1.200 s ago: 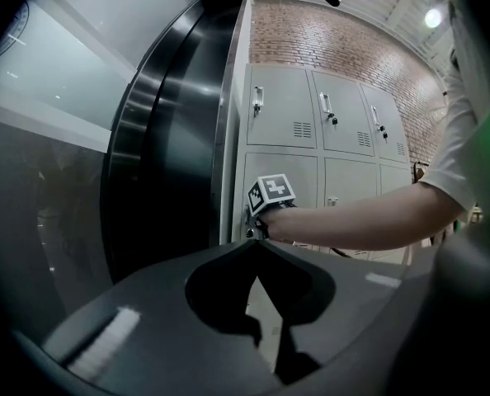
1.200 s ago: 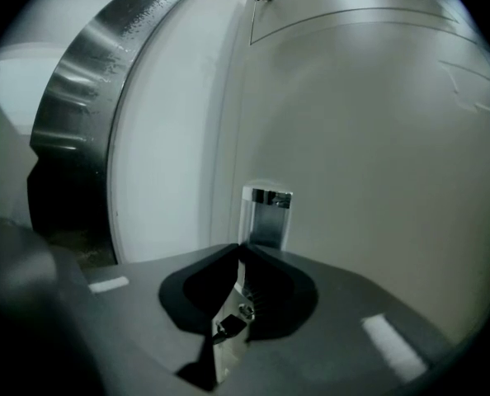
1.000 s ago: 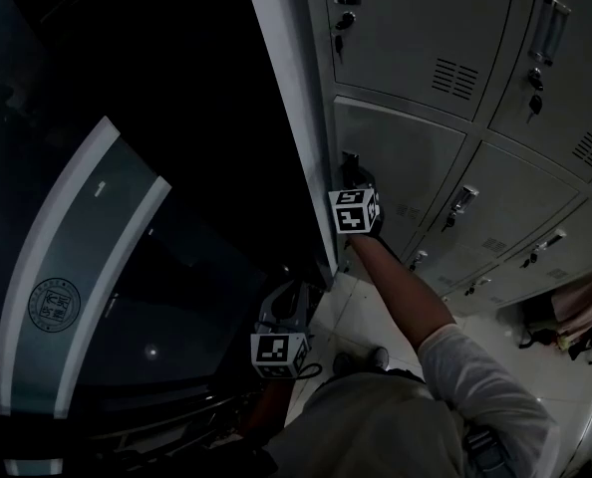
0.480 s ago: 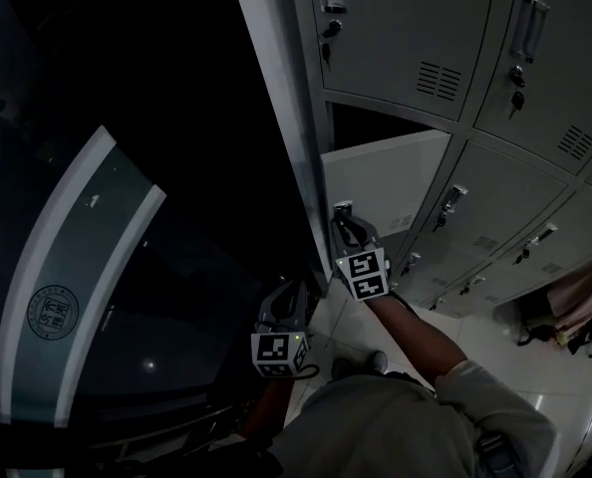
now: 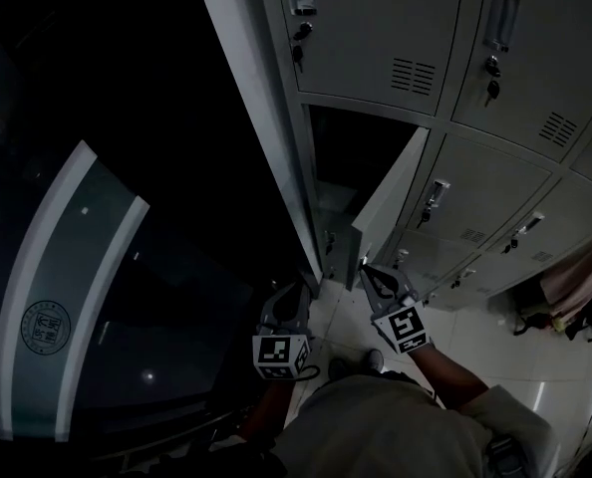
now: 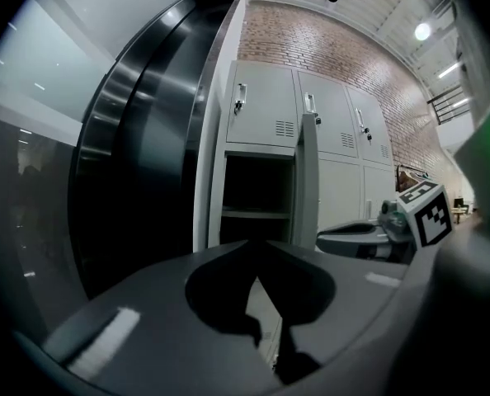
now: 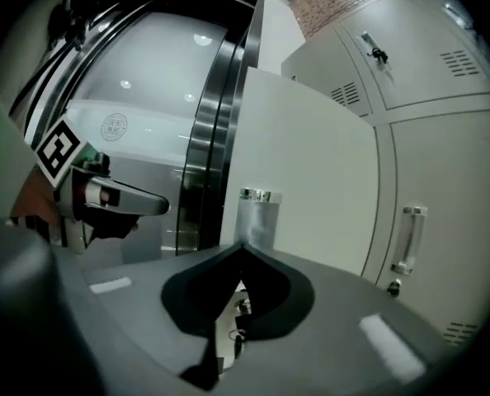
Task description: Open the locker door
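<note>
The locker door (image 5: 391, 202) stands swung wide from its compartment at the cabinet's left edge. The right gripper (image 5: 374, 277) sits just off the door handle (image 7: 257, 213), jaws closing on nothing — apparently released. The left gripper (image 5: 294, 302) hangs low, jaws together — seemingly unneeded.

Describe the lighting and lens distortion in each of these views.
Head view: badly underexposed, the open locker door only dimly lit. Left gripper view: bright, lockers bowed by the fisheye, corners vignetted black. Right gripper view: bright, the door's edge curved, small light reflections on the curved panel.
</note>
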Available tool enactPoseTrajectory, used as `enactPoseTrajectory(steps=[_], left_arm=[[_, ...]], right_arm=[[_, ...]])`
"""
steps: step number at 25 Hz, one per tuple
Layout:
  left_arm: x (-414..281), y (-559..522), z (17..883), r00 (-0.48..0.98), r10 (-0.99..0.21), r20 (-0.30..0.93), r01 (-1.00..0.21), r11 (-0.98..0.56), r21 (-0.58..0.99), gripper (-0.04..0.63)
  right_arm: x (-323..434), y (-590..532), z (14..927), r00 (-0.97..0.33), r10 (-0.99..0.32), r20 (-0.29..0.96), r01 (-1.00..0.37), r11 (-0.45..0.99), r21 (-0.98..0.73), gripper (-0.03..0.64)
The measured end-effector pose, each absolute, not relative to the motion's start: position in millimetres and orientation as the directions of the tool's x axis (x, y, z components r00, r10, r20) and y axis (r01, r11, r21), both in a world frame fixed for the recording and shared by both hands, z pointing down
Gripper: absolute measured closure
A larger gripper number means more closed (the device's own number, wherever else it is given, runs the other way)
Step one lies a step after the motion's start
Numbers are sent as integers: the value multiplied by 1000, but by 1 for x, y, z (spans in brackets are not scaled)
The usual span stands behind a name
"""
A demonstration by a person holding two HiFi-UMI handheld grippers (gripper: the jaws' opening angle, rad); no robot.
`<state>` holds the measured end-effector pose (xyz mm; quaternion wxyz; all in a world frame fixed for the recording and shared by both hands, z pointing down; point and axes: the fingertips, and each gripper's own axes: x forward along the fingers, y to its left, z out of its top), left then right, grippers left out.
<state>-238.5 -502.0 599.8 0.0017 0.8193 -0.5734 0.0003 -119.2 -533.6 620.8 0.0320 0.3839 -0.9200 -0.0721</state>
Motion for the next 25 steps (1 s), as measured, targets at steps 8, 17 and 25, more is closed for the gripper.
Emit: enactPoseTrajectory(steps=[8,17,25], left_arm=[[-213,-509,594,399,-917,-9,-917,-399,-17,531],[-207,-507,583,399,-916,-34,-916,-398,-46,531],[-204,-495,568,403,-912,-75,-915,-400,-55,531]], right_arm=[[-84,-517,617,-661,-750,-16,-745,654,134,615],[-53,-507,588,-552,-833,-31,-833,550,54,615],[-37,-491,555,-503,-862,-64,-864,502,18,617]])
